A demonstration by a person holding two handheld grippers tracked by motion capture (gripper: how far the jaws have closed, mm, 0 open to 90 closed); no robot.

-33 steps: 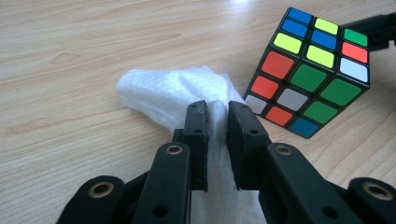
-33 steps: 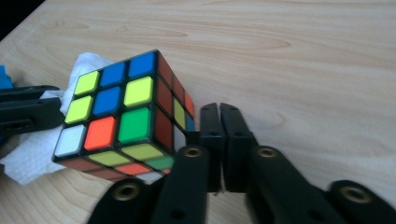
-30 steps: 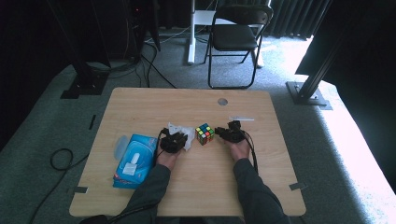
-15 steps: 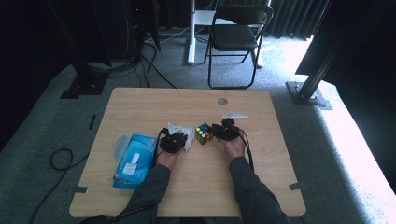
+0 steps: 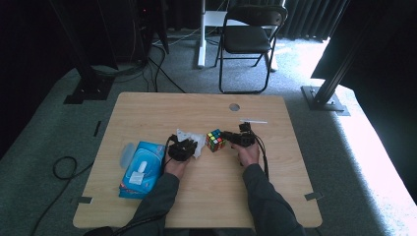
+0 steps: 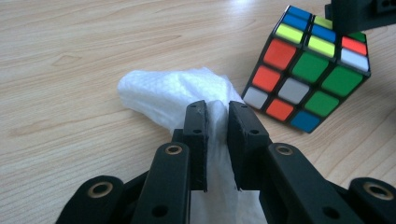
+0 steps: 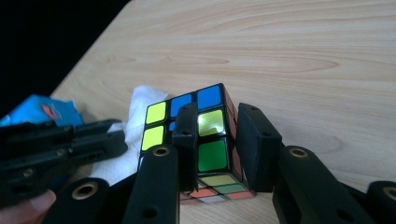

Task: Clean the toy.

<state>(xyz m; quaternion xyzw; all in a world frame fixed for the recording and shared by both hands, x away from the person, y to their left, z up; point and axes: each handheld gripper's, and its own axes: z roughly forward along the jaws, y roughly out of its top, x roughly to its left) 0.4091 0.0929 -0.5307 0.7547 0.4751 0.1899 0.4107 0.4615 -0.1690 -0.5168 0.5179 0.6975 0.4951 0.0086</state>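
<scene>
Rightward the right gripper has shifted, its jaws just closing on the cube; left gripper, pinching a tissue, sits just left of it

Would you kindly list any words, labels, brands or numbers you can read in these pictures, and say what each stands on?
No text can be read.
Blue wipes pack: print on its white label and a red mark, too small and blurred to read.
Puzzle cube: plain coloured stickers, no lettering.
White tissue: blank.
</scene>
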